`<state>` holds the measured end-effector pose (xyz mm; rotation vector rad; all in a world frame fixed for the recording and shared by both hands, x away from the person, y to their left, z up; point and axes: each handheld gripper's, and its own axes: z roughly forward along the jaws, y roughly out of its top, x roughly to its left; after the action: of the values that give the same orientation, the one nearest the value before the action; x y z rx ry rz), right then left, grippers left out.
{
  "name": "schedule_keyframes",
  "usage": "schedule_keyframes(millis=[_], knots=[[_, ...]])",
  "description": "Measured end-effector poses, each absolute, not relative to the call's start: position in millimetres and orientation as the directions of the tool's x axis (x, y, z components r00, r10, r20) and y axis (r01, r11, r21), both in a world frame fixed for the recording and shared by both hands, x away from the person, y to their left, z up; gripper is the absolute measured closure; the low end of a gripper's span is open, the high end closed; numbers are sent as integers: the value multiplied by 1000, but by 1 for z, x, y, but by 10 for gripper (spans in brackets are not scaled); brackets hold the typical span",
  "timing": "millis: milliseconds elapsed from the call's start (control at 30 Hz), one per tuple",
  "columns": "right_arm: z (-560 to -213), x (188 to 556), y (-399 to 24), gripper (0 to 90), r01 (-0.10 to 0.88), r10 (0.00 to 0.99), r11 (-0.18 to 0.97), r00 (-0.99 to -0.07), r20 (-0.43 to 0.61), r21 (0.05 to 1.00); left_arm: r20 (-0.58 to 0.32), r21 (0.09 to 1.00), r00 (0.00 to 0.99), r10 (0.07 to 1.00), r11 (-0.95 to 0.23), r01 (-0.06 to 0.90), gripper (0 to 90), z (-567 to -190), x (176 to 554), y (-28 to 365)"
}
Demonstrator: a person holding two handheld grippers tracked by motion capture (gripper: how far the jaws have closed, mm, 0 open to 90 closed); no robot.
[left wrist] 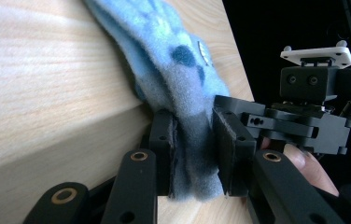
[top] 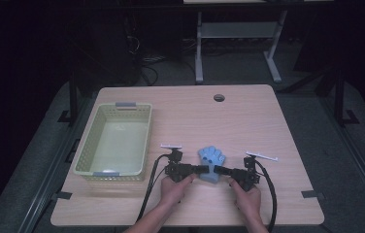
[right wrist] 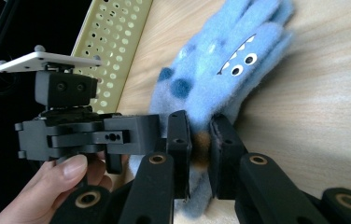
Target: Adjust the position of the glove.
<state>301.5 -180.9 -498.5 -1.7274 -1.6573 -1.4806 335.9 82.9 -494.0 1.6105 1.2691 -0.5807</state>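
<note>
A light blue fleece glove (top: 211,160) with dark spots and a toothy monster face lies flat on the wooden table (top: 248,116), near its front middle. My left gripper (top: 203,169) comes at the glove's cuff end from the left, held by a hand. In the left gripper view its pads pinch a fold of the glove (left wrist: 173,70), so the left gripper (left wrist: 194,140) is shut on it. My right gripper (top: 218,170) comes from the right. In the right gripper view the right gripper (right wrist: 200,140) clamps the glove (right wrist: 225,60) near its cuff.
A pale yellow perforated basket (top: 91,128) stands to the left of the hands, with nothing in it; its wall (right wrist: 113,42) is also in the right gripper view. A round cable hole (top: 219,97) sits near the table's far edge. Cables trail off the front edge.
</note>
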Motion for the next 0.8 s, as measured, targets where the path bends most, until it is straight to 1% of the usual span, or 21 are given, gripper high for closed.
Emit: schedule_keyframes(millis=[400,800], knots=[[-487,300,-183,811,857,536,-272,-243,809,438,-827,413,367,426,19,910,706,-484,337,83],[-469,302,-184,811,839,523,-284,-271,808,465,-821,445,401,406,17,895,706,-465,341,84]])
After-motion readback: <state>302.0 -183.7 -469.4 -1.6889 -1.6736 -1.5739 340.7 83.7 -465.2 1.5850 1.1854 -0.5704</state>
